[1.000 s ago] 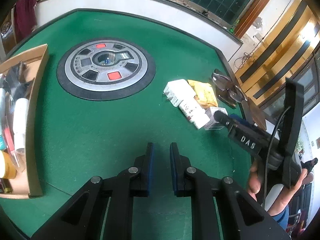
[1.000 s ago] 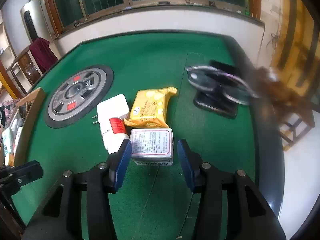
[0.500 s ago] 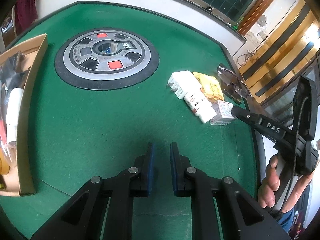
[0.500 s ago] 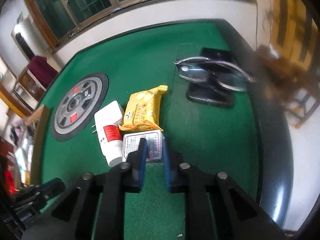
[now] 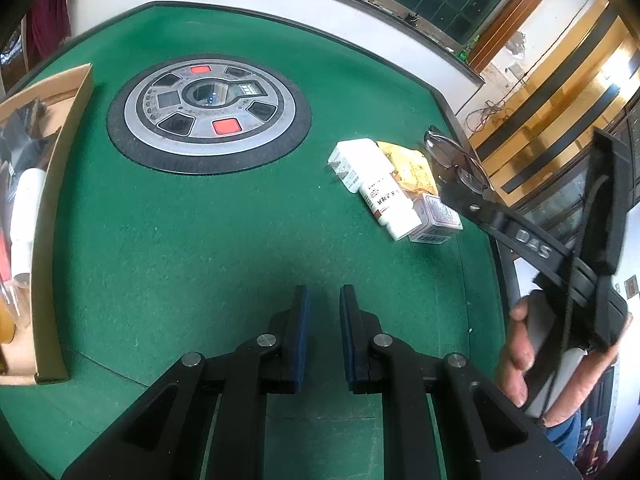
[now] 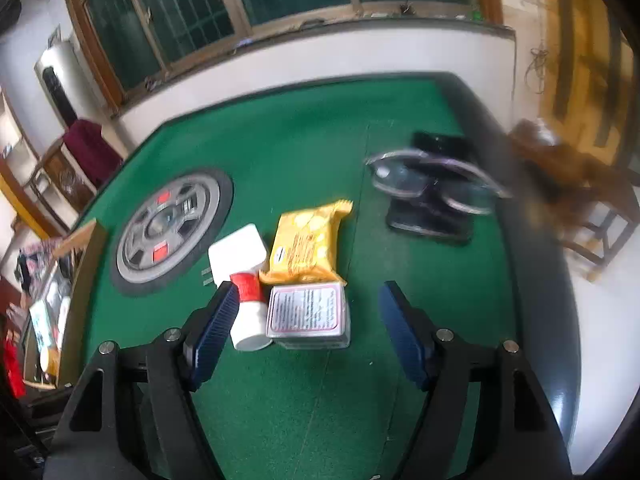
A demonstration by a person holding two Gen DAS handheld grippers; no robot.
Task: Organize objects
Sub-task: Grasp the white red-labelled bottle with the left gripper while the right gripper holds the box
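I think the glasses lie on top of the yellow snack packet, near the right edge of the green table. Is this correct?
Not quite. In the right wrist view the glasses rest on a black phone, not on the yellow snack packet, which lies apart to the left. They are indeed near the right edge of the green table.

Between the right jaws, on the counter (image 6: 400, 392), sit a small box (image 6: 306, 314) and a bottle (image 6: 250, 312), touching side by side. Past them lie a snack packet (image 6: 306, 246) and a plug adapter (image 6: 237, 253). Glasses (image 6: 434, 184) rest on a phone (image 6: 430, 222), farther right.
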